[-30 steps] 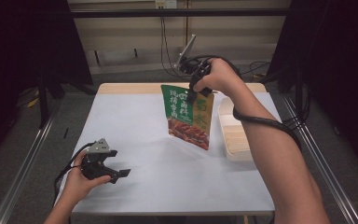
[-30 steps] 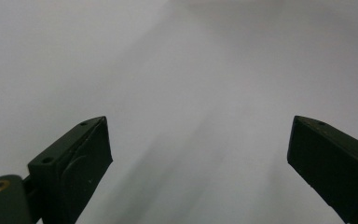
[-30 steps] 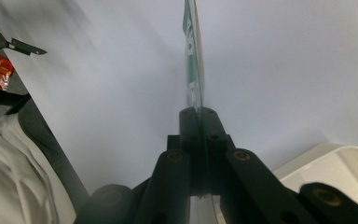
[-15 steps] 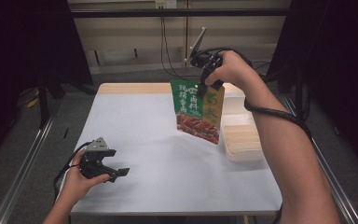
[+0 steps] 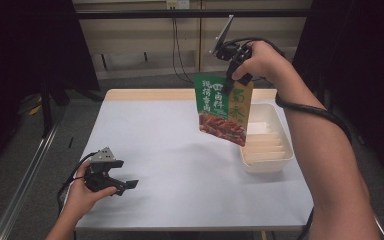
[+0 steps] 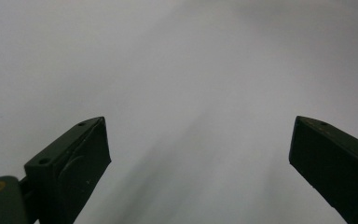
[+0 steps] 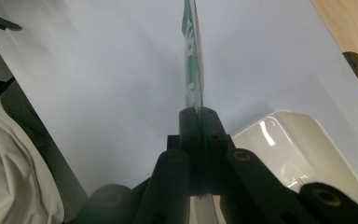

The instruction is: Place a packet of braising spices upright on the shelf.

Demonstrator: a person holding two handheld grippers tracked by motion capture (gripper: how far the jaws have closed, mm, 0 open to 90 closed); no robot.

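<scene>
A table [image 5: 180, 170] with a pale grey-white top and a light wooden strip along its far edge stands in the middle of a dim room. Behind it runs a beige panelled wall [image 5: 140, 45] with a socket [image 5: 176, 4] near the top, from which dark cables [image 5: 176, 45] hang down to the floor. Black curtains [image 5: 25, 60] close in the space on both sides. The floor [image 5: 25, 145] is grey, and a metal rail [image 5: 30, 175] runs along it to the left of the table. Light falls evenly on the tabletop, while the edges of the room stay dark.
</scene>
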